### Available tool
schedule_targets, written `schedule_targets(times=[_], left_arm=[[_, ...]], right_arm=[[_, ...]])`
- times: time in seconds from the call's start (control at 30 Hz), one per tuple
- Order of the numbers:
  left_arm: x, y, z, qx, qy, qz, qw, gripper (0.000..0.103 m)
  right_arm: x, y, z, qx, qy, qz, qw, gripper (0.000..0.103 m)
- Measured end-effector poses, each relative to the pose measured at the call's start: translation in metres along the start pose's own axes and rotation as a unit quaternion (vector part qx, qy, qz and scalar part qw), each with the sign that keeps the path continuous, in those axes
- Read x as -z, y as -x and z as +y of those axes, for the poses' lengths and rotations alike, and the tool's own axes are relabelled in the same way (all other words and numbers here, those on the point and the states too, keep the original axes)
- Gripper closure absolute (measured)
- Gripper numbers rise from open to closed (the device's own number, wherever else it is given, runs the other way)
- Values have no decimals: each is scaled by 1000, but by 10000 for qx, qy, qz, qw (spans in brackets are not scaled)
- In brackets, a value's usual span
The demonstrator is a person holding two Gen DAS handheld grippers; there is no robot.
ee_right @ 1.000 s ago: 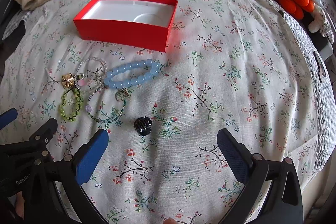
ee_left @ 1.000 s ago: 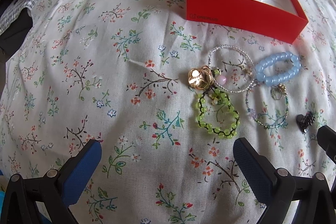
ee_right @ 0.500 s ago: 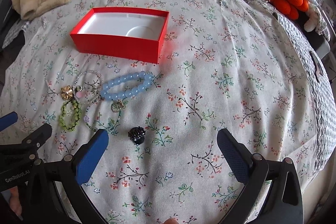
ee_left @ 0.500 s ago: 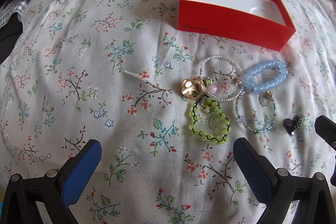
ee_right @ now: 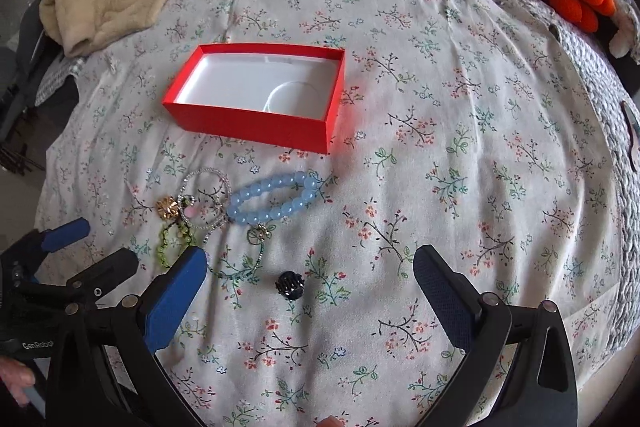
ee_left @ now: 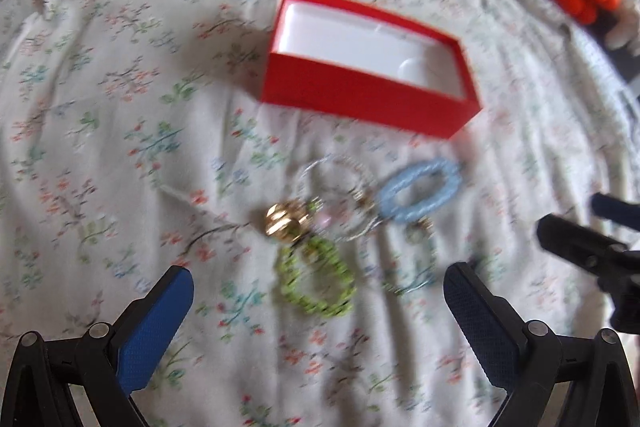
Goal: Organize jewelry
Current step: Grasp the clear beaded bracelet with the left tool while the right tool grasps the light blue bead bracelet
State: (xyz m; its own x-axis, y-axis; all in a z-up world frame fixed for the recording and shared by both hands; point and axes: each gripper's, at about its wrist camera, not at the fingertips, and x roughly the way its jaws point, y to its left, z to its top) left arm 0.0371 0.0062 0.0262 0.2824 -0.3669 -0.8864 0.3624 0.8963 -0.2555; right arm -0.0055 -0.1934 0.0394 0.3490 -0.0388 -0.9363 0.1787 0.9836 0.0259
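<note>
both grippers wide open, holding nothing | right gripper (ee_right: pixel 310 285) nearer: black hair claw (ee_right: pixel 290 285) sits between its fingers | blue bead bracelet (ee_right: pixel 276 198) at 11 o'clock, long axis left-right | red box (ee_right: pixel 256 119) empty at 12

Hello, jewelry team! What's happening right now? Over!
Left gripper open, right gripper open, both empty. Red box empty; bracelets, like the blue bracelet, on the bedspread. Nothing blocking.
</note>
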Motion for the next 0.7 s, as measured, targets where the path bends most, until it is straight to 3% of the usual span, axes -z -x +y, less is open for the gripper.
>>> schedule_targets(times=[0.13, 0.23, 0.3, 0.37, 0.5, 0.53, 0.63, 0.7], left_arm=[[-15, -17, 3, -203, -51, 228, 9995, 1], [-25, -33, 15, -73, 299, 472, 9984, 1], [-28, -42, 24, 19, 427, 388, 9983, 1], [-34, -49, 28, 81, 434, 461, 9980, 6], [-47, -63, 33, 408, 390, 471, 9973, 17], [-48, -69, 34, 440, 390, 517, 9969, 25], [-48, -85, 32, 476, 338, 766, 9954, 40], [-50, -88, 27, 399, 153, 741, 9963, 43]], right_arm=[[-12, -17, -3, -227, -91, 255, 9994, 0], [-18, -35, -8, -334, -146, 327, 9988, 0], [-19, -49, -14, -393, -245, 431, 9980, 3], [-22, -64, -19, -558, -325, 621, 9960, 15], [-29, -87, -30, -856, -564, 790, 9916, 22], [-30, -94, -32, -929, -643, 860, 9899, 26], [-33, -108, -33, -1037, -743, 987, 9869, 32], [-37, -106, -29, -983, -636, 873, 9893, 35]])
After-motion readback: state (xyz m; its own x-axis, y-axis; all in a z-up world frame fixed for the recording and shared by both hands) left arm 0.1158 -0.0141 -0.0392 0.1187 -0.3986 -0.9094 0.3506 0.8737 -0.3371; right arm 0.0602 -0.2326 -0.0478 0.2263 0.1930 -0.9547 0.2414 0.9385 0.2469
